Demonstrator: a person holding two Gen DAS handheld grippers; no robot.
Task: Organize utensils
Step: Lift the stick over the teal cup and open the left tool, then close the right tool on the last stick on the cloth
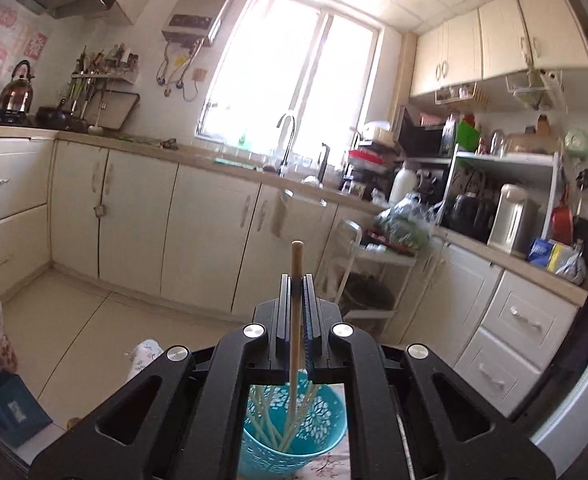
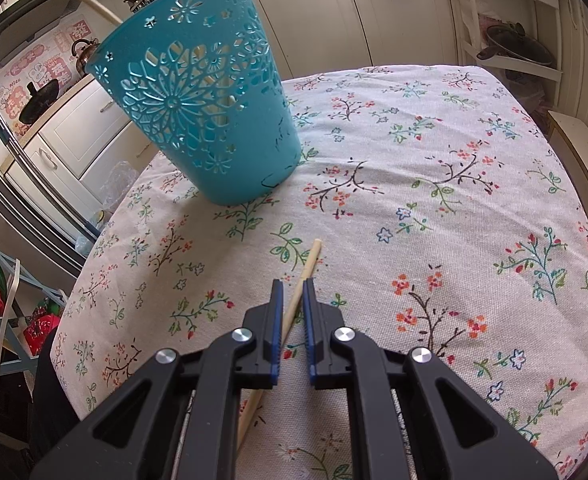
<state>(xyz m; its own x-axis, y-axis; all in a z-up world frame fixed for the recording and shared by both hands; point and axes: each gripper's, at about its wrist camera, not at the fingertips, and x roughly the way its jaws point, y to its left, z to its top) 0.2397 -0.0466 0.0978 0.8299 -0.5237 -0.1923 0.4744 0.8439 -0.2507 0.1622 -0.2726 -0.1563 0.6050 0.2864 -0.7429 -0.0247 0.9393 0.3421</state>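
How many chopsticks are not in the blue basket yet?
2: one chopstick clamped in the left hand-held gripper above the basket, another in the right one.

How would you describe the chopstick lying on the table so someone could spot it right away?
Find the floral tablecloth with the teal cut-out basket standing on it. Nearer the camera than the basket, one pale wooden chopstick lies flat on the cloth, between the right tool's fingers. The other chopsticks stand in the basket.
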